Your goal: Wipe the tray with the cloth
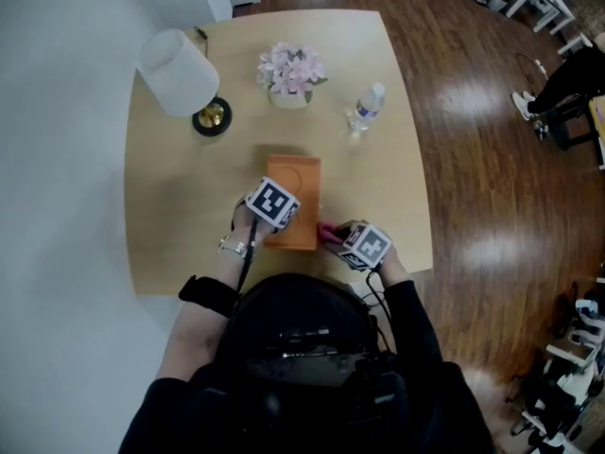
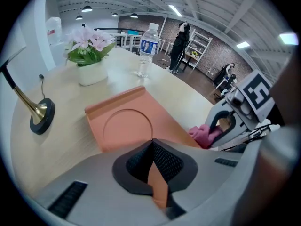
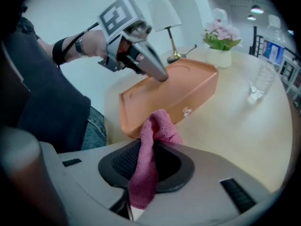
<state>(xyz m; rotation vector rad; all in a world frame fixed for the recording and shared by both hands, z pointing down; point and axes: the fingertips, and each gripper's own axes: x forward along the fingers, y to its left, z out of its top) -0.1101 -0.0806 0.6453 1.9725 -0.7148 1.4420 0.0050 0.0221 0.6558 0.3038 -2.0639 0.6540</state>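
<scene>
A pale wooden tabletop with rounded corners is seen from above, set on a dark, glossy plank floor, with a white wall running along its left edge. In the left gripper view a ceiling with strip lights, a brick back wall and white shelving are shown, and a person in black stands by that shelving, well beyond the far edge.

The orange tray is placed at the middle of the tabletop, its long side running from the centre towards the near edge. A round recess is pressed into its bottom, and a raised lip is seen at its far end.

The left tool is clenched on the tray's rim at the near-left part, with a strip of orange caught between the dark pads. The right tool is clenched on the pink cloth, which is bunched up beyond the pads. This cloth is held just beside the tray's near-right corner, close to the tabletop's near edge. Whether it touches the tray cannot be told.

A lamp with a white shade and a dark round base with a brass stem is stood at the far-left corner. A white pot of flowers, pink in bloom, is set by the middle of the far edge. A clear water bottle is stood towards the far-right corner. All three are kept well apart from the tray, beyond its far end.
</scene>
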